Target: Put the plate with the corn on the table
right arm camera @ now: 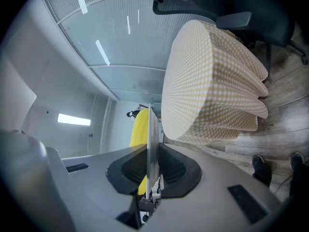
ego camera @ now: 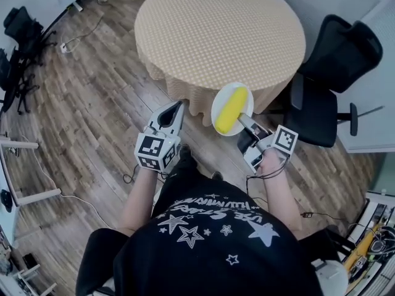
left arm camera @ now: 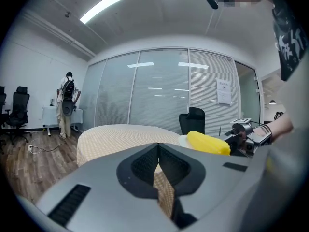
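Plate (ego camera: 220, 99), held by us in the right gripper (ego camera: 245, 123): its fingers (right arm camera: 128, 170) are pressed together on the plate's near rim, with only the thin white edge between them. In the right gripper view the plate shows edge-on, running straight up from the fingers. The corn (ego camera: 231, 108), a yellow cob, lies lengthwise on the plate, pointing away from us. We appear to hold the plate by its rim alone, probably so the rest can slide onto the bench with nothing beneath it, and roughly level so the cob does not roll.

The plate is in the air, at the near edge of the bench (ego camera: 219, 32), overlapping the hanging cloth from the head view. It does not look set down yet. We judge the step in hand to be carrying it forward over the top.

Our left gripper (ego camera: 178, 106) holds nothing. Its fingers (left arm camera: 140, 166) meet at the tips. It hangs just left of the plate, apart from it, pointing at the bench edge.

The bench is round, under a tan checked cloth. A black chair (ego camera: 336, 73) stands at its right, on a wood floor (ego camera: 92, 103).
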